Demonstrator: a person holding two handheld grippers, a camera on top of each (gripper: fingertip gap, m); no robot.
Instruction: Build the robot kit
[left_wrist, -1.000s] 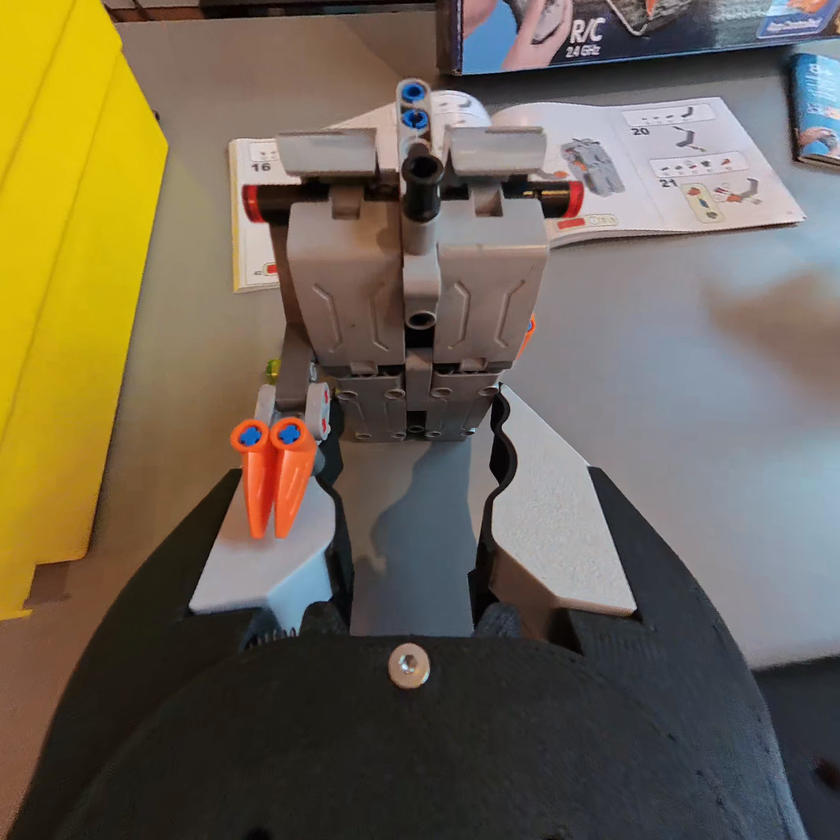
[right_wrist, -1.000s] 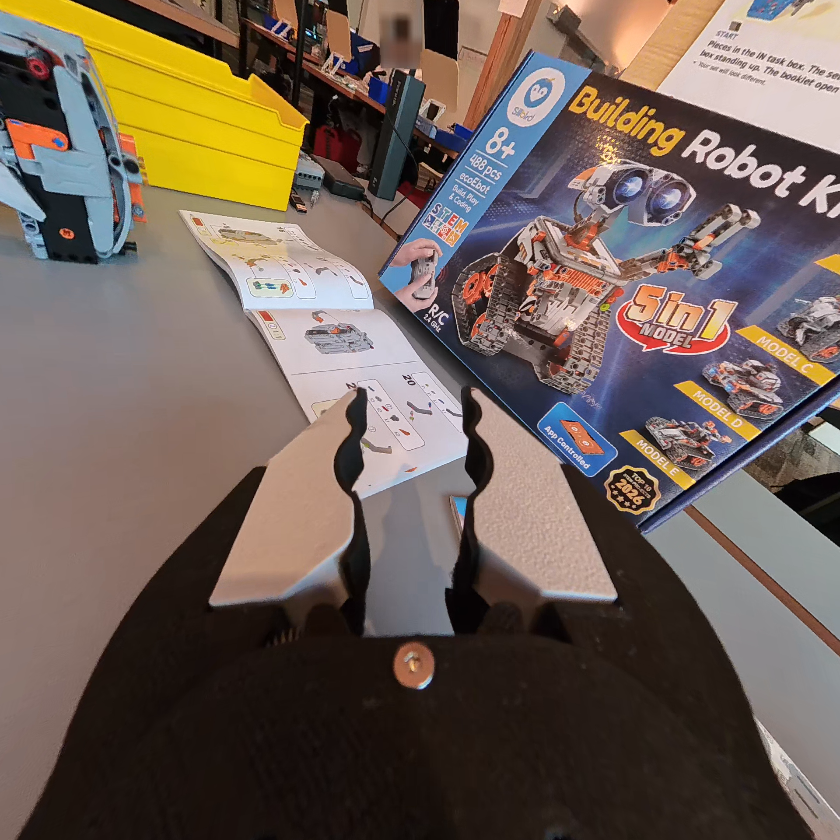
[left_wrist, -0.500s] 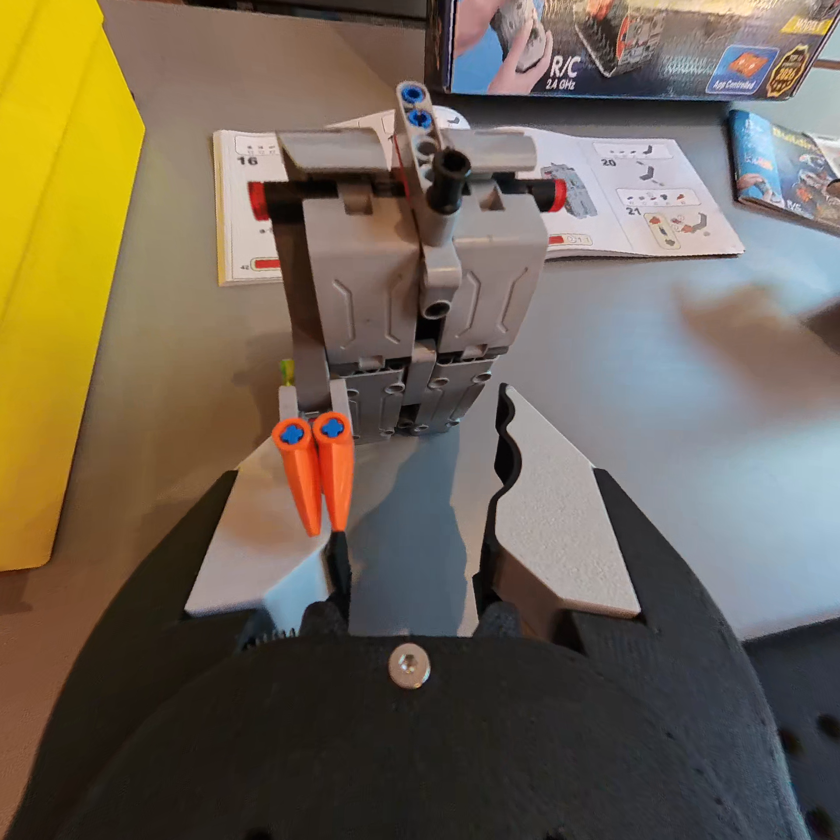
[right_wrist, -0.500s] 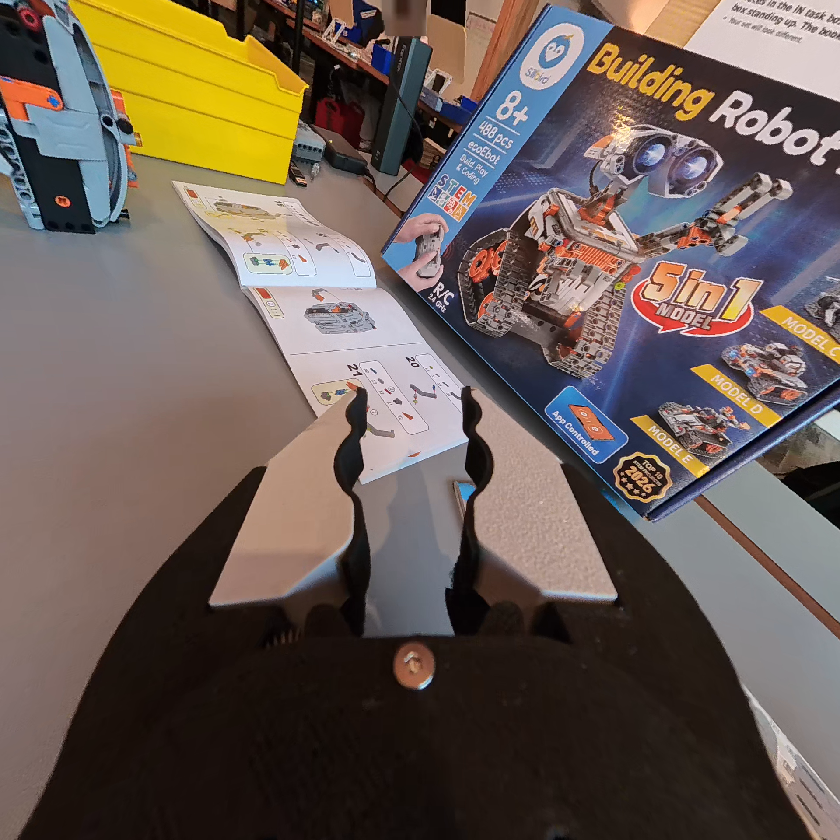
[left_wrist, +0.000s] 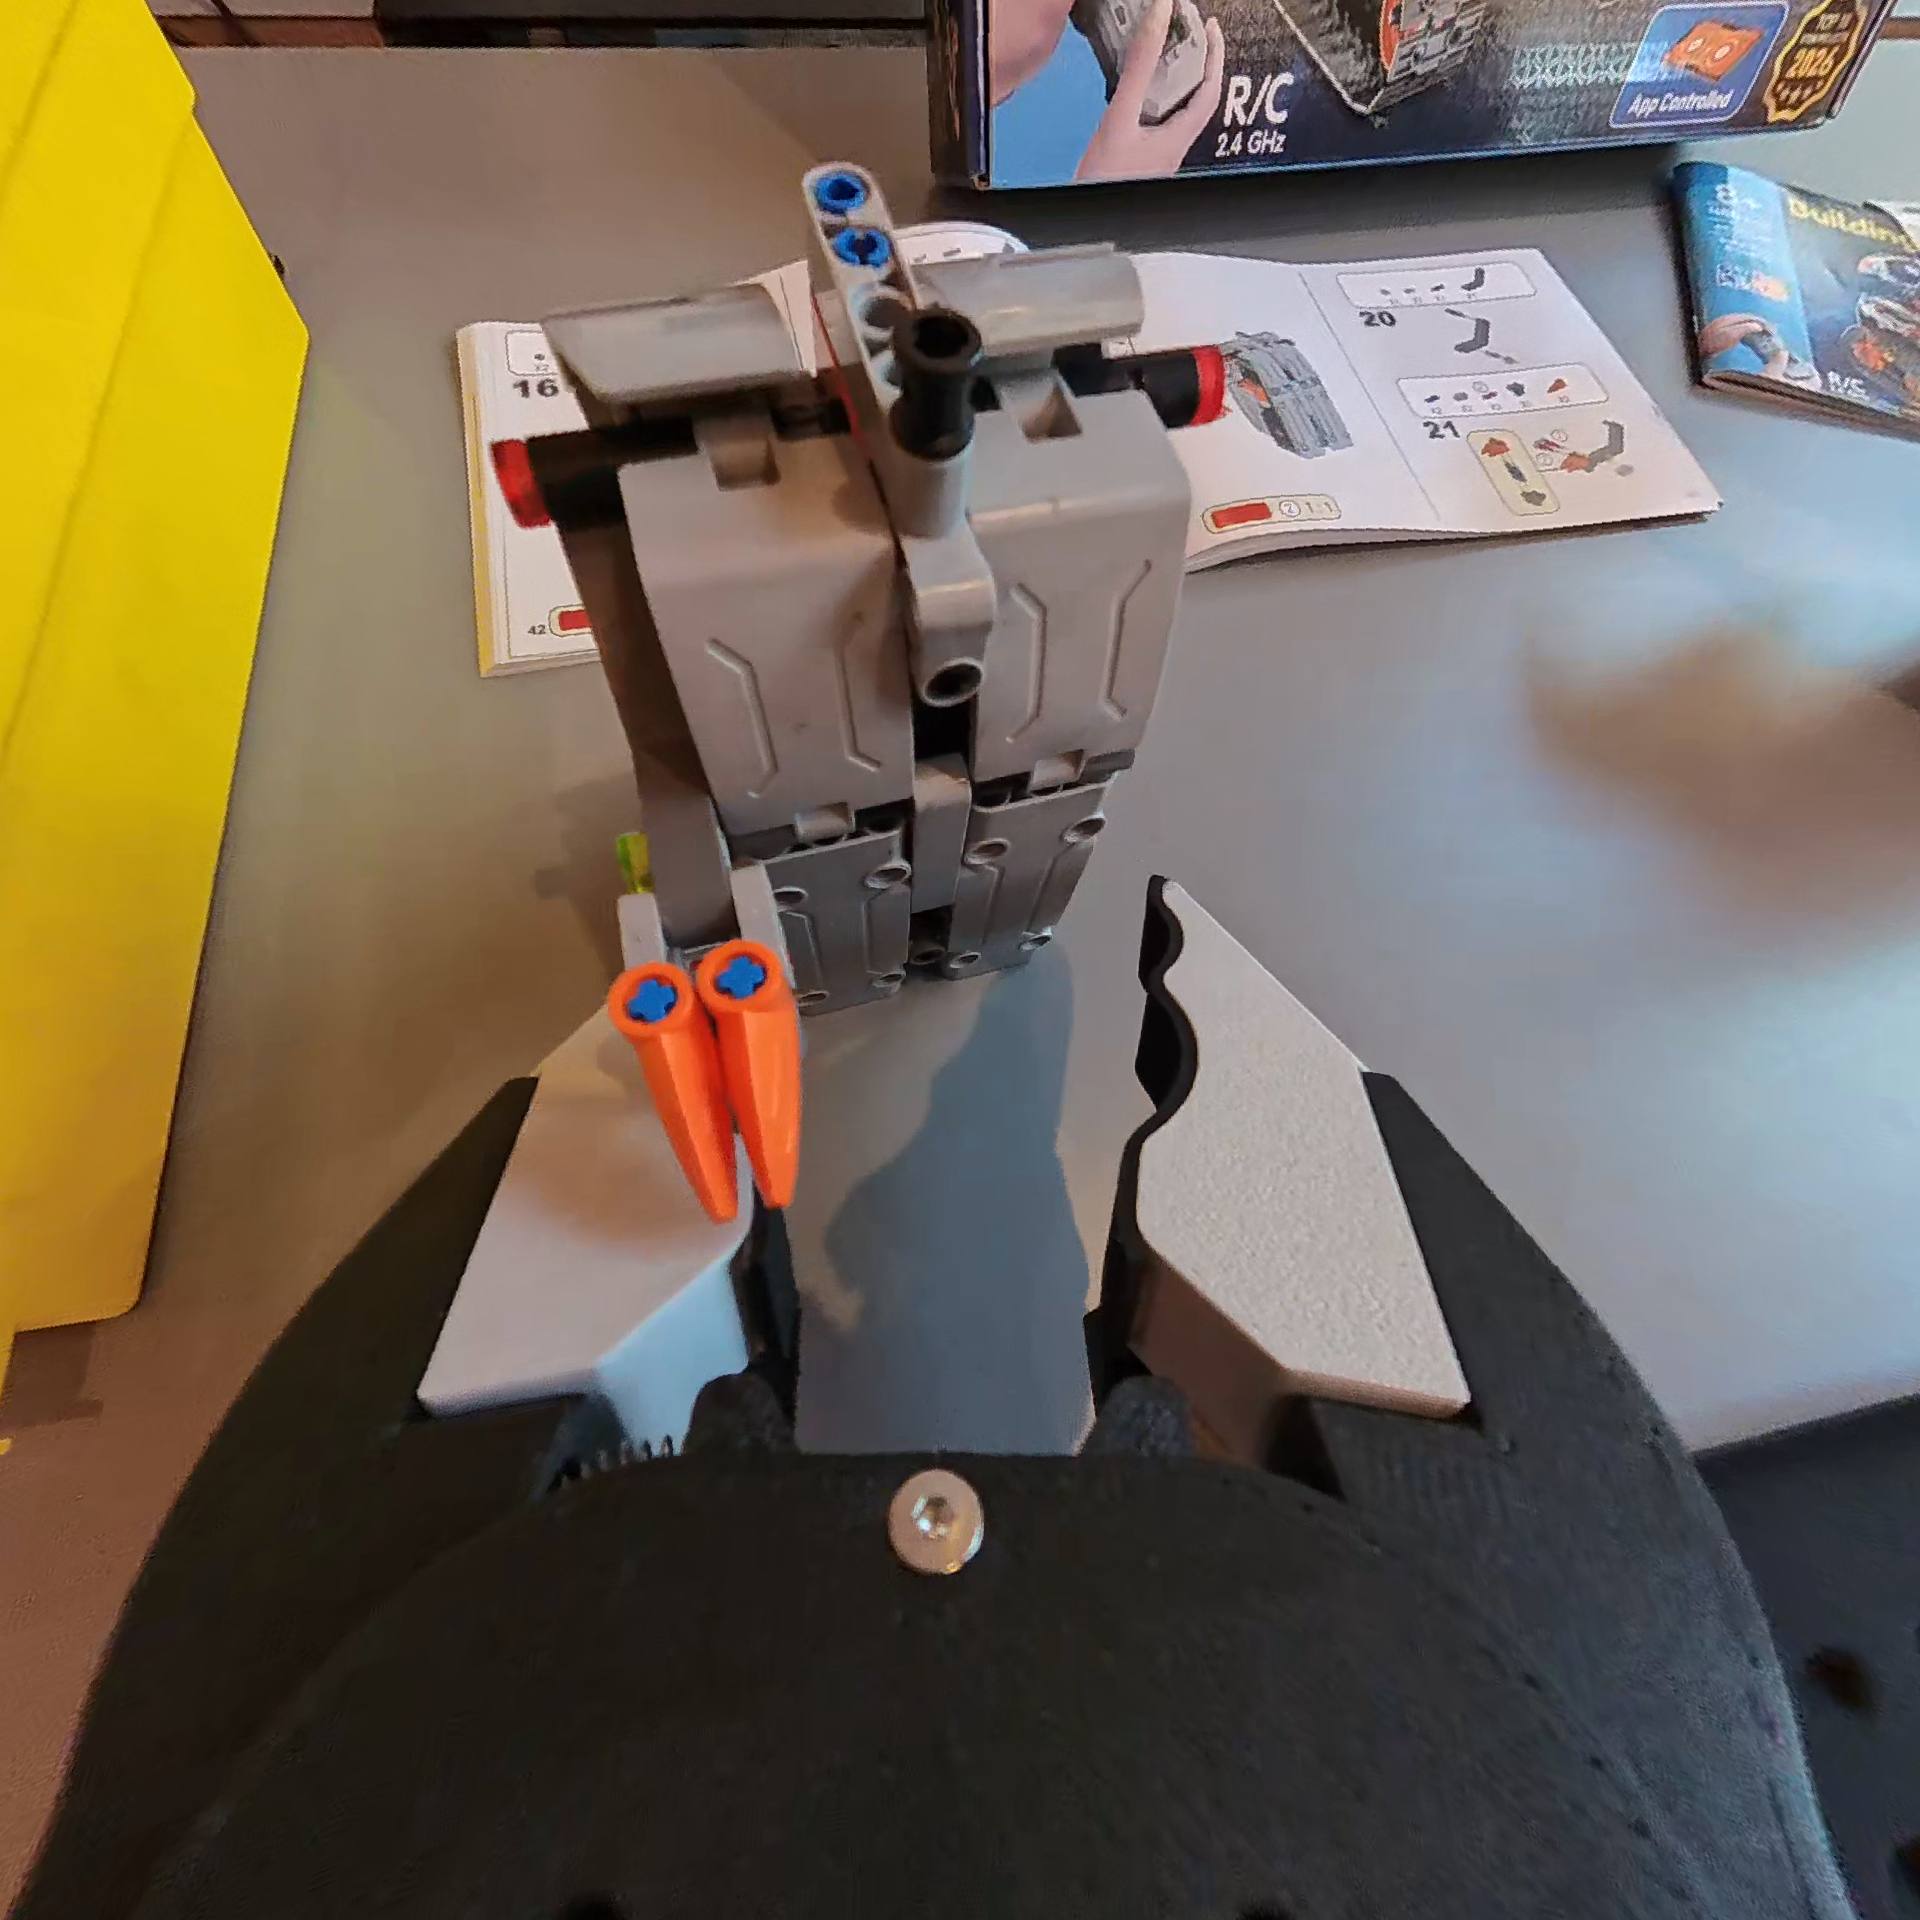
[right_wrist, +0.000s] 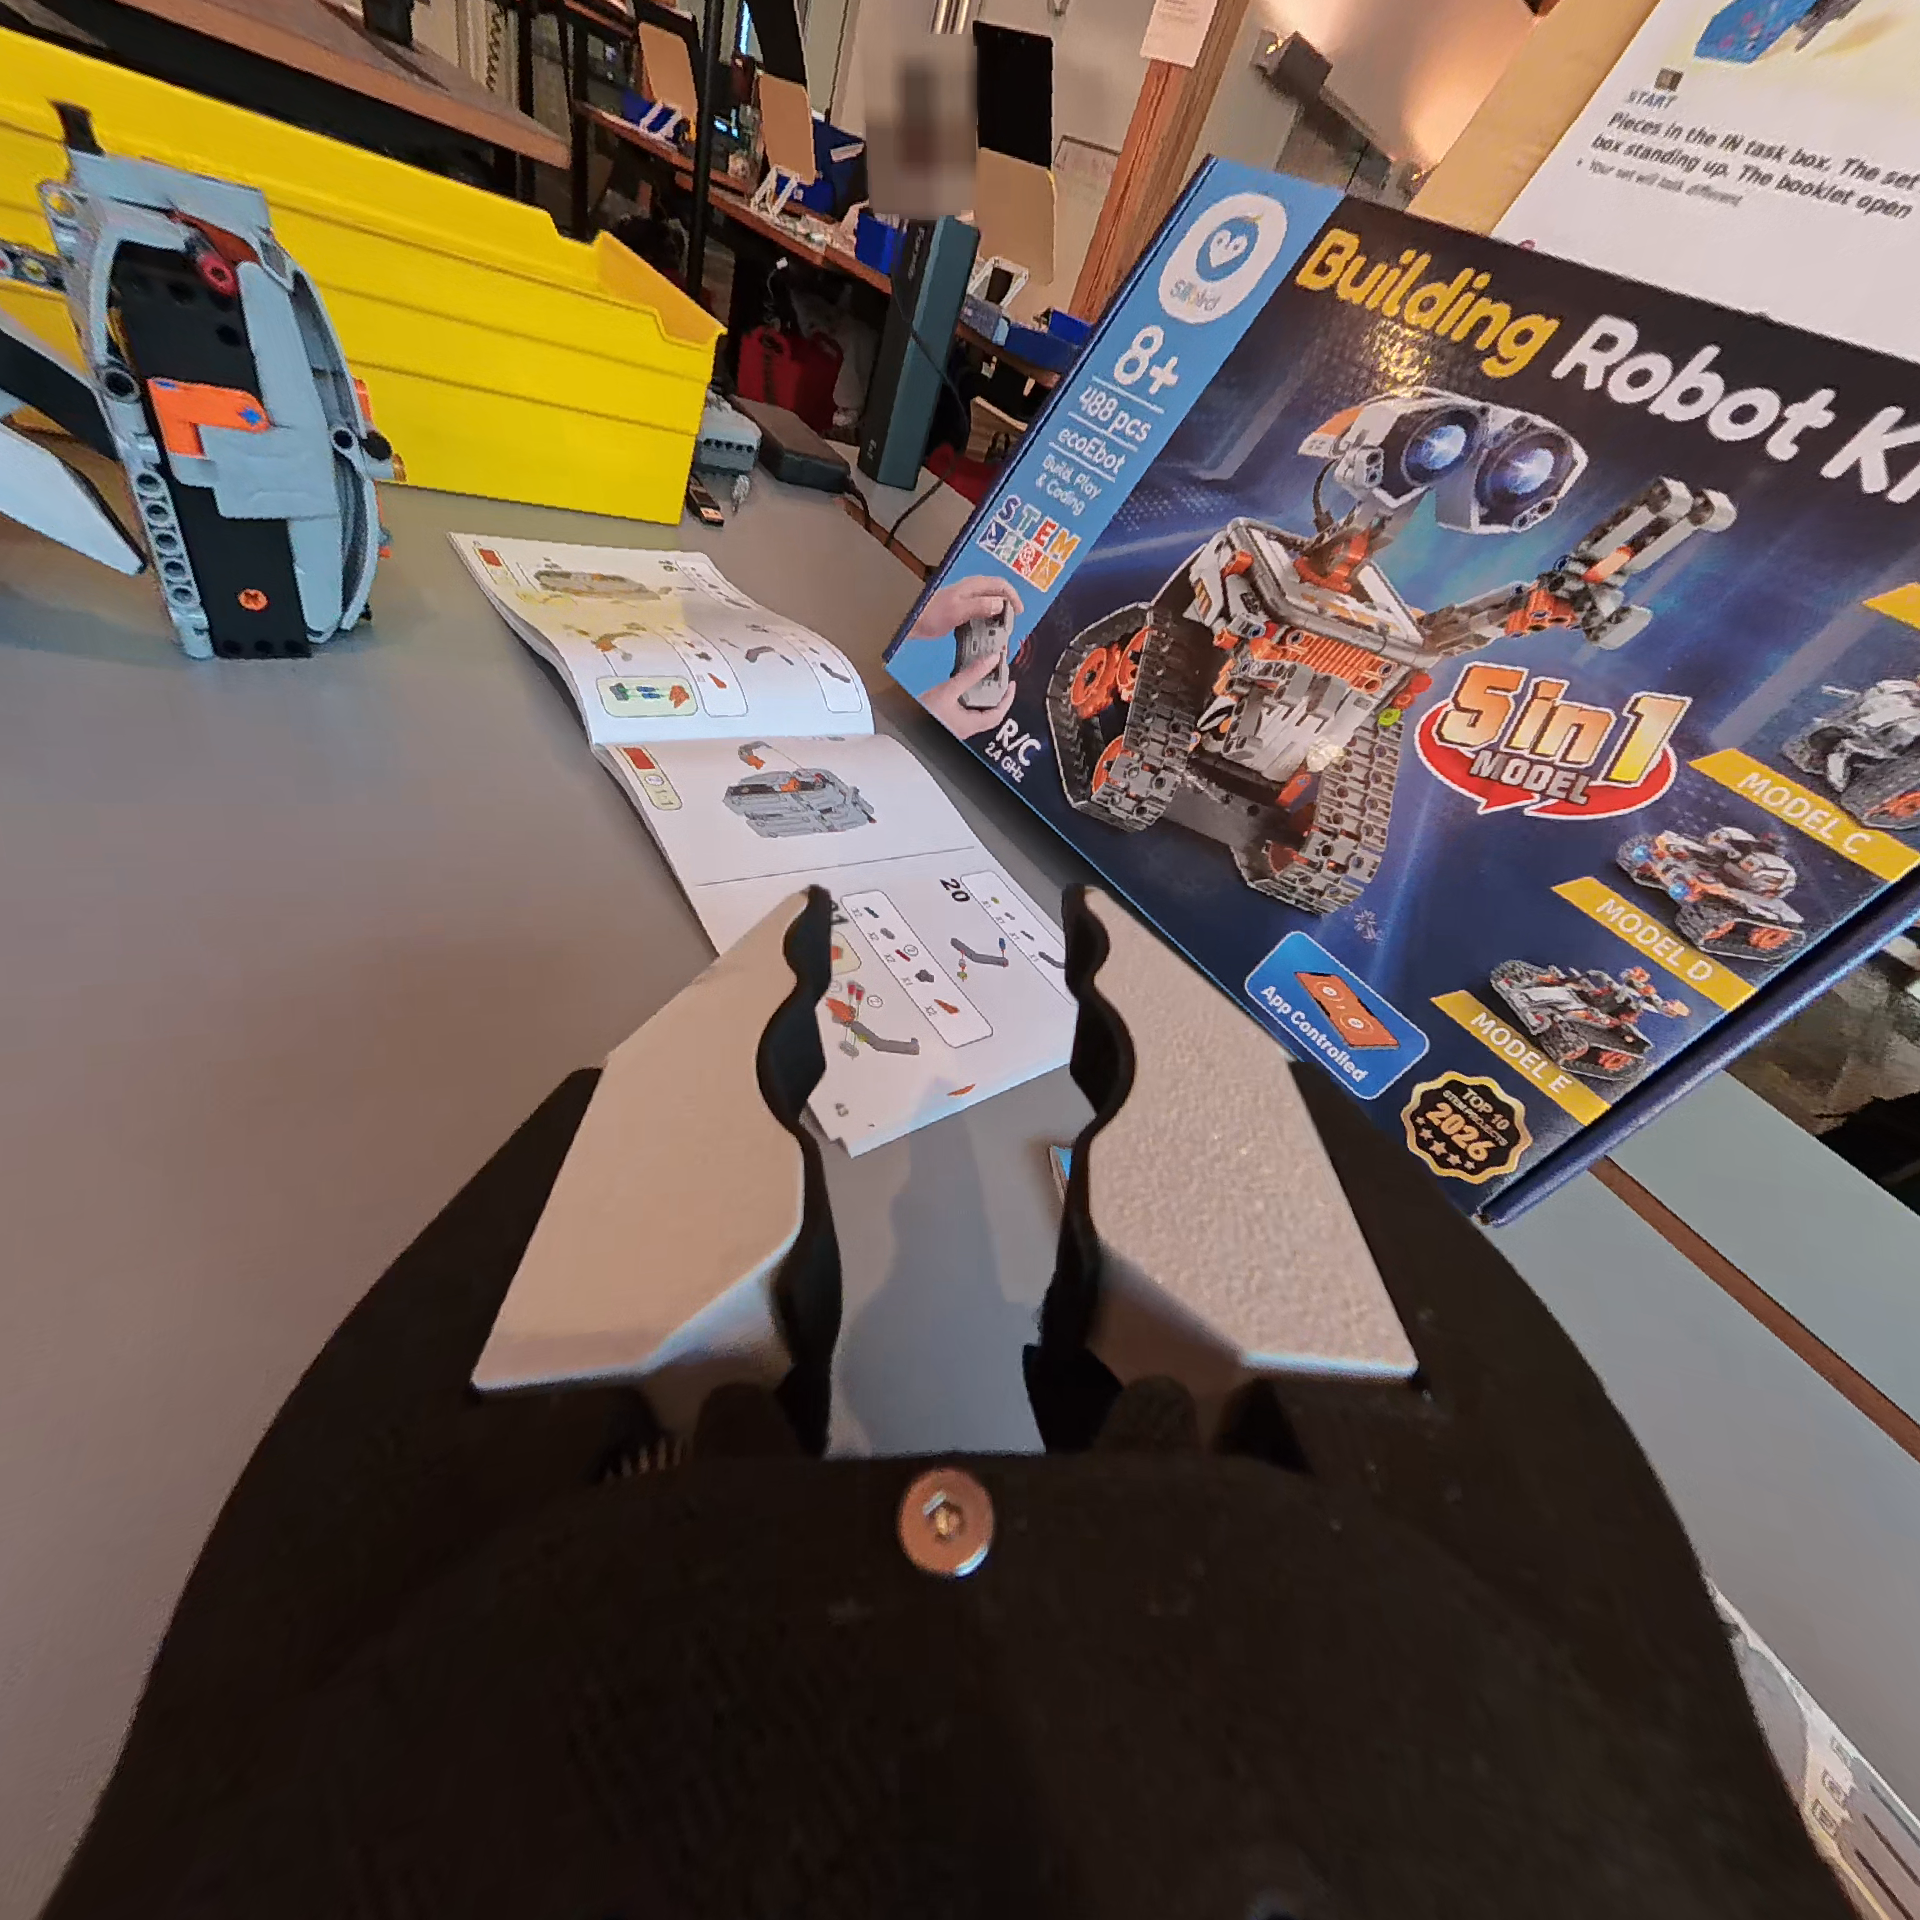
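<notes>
A grey brick-built model (left_wrist: 883, 644) stands upright on the grey table (left_wrist: 1507, 987). It has a black axle with red ends across its top and two orange claws (left_wrist: 727, 1081) at its lower left. My left gripper (left_wrist: 940, 935) is open, and the model's base is just at its fingertips. The claws cover the left finger, and I see no grip on the model. In the right wrist view the model (right_wrist: 218, 416) stands far left. My right gripper (right_wrist: 943, 904) is open and empty above the near corner of an open instruction booklet (right_wrist: 779, 790).
A large printed kit box (right_wrist: 1455, 675) stands tilted at the right, behind the booklet (left_wrist: 1403, 416). Yellow bins (left_wrist: 104, 623) line the left side and show at the back in the right wrist view (right_wrist: 499, 343). A small blue booklet (left_wrist: 1808, 301) lies far right.
In the left wrist view the model has twisted slightly and shifted left, away from the right finger, and more of the box shows. The right wrist view has swung a little toward the model.
</notes>
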